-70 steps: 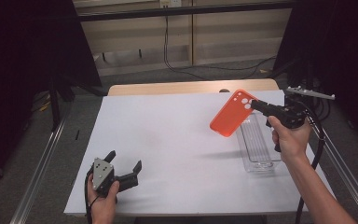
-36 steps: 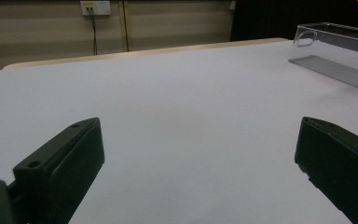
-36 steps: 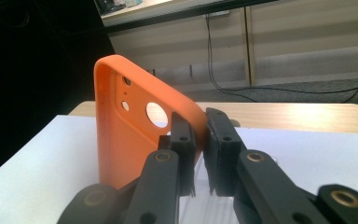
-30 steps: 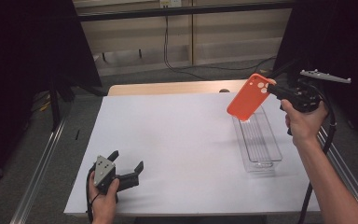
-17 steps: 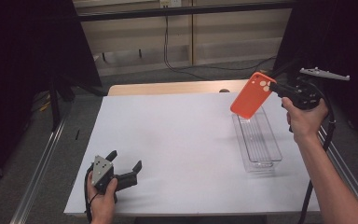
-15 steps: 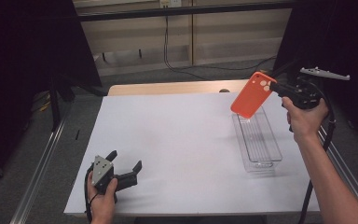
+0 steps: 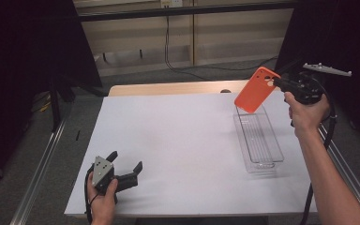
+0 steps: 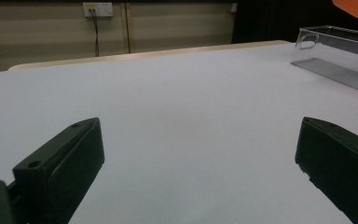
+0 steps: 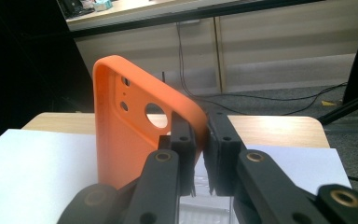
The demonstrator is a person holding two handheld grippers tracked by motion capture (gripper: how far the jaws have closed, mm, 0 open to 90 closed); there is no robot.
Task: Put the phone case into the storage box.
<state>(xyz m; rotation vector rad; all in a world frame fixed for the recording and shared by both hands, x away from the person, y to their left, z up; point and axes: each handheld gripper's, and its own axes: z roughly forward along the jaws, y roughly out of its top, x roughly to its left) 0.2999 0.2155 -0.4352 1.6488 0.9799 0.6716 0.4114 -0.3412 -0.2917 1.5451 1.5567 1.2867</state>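
The right gripper [image 7: 277,82] pinches the edge of the orange phone case [image 7: 257,89] above the far end of the clear tray [image 7: 258,140], placement pending, while the left gripper [image 7: 124,169] rests spread on the table [image 7: 178,136].

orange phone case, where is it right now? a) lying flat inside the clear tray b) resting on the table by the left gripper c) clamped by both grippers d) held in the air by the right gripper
d: the right gripper pinches one edge of the orange phone case, holding it in the air above the far end of the clear tray.
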